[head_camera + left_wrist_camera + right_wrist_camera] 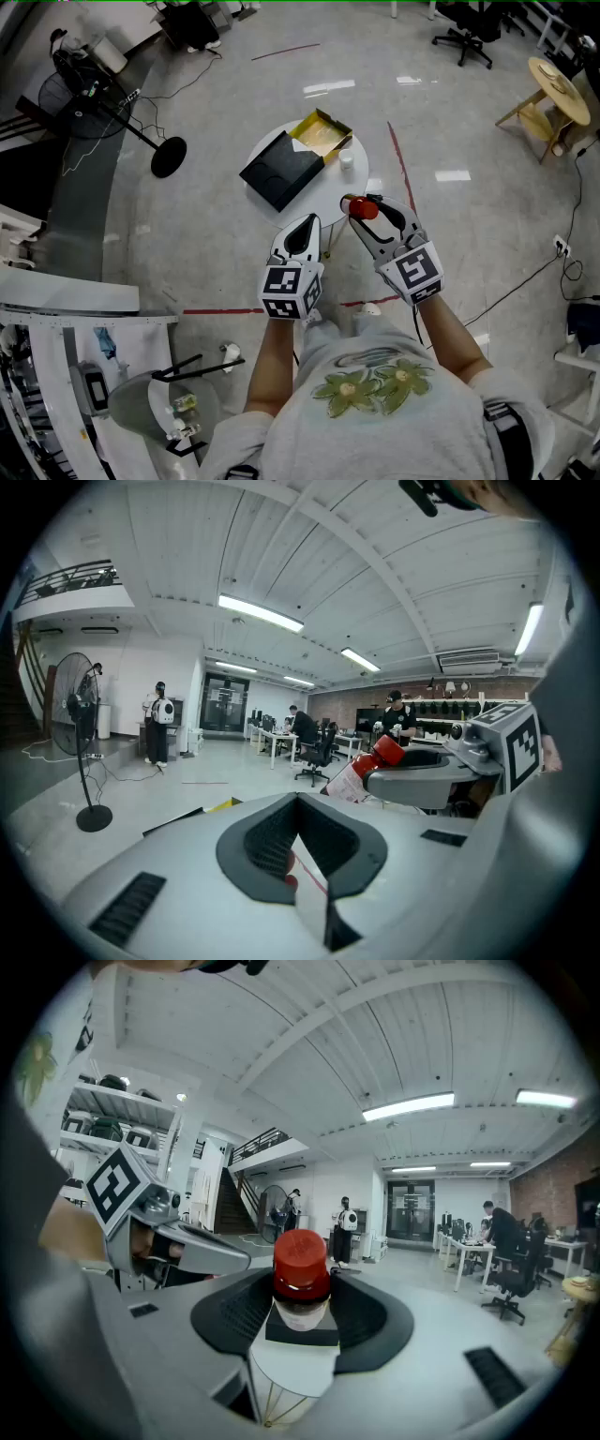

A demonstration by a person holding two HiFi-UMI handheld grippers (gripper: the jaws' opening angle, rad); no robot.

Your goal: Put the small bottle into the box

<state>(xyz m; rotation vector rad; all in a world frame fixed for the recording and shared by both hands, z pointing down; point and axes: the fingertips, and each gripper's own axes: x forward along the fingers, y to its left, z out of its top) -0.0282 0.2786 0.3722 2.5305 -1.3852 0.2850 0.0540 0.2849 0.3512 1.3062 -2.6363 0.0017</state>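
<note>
Count: one small bottle (363, 207) with a red cap, clear body and white label. One box (281, 169), black, lid thrown open, with a yellow-lined tray. One round white bench (330, 202). One small white object (347, 160), too small to identify. Two hand-held grippers. One pedestal fan (73, 94) on the floor.

Layout, head view, clock read from bench centre: the box covers the bench from about 9 to 12 o'clock. Its black lid is toward 9 and its yellow tray toward 12. The small white object sits on the bench at 2 o'clock, just beside the tray's corner. The fan stands well apart, out toward 10 o'clock.

Right gripper (368, 211): jaws stand wide, clamped on the small bottle. The pads press the bottle's sides below the cap, and the cap points away from the gripper body. The bottle is in the air over the bench edge at about 5 o'clock, not in the box and apart from it.

Left gripper (307, 225): jaws narrow, tips together, nothing between them. Only bench top and a red floor line show through the slit. It hovers at the bench's 6 o'clock edge, at 9 o'clock of the right gripper, near it but not touching.
</note>
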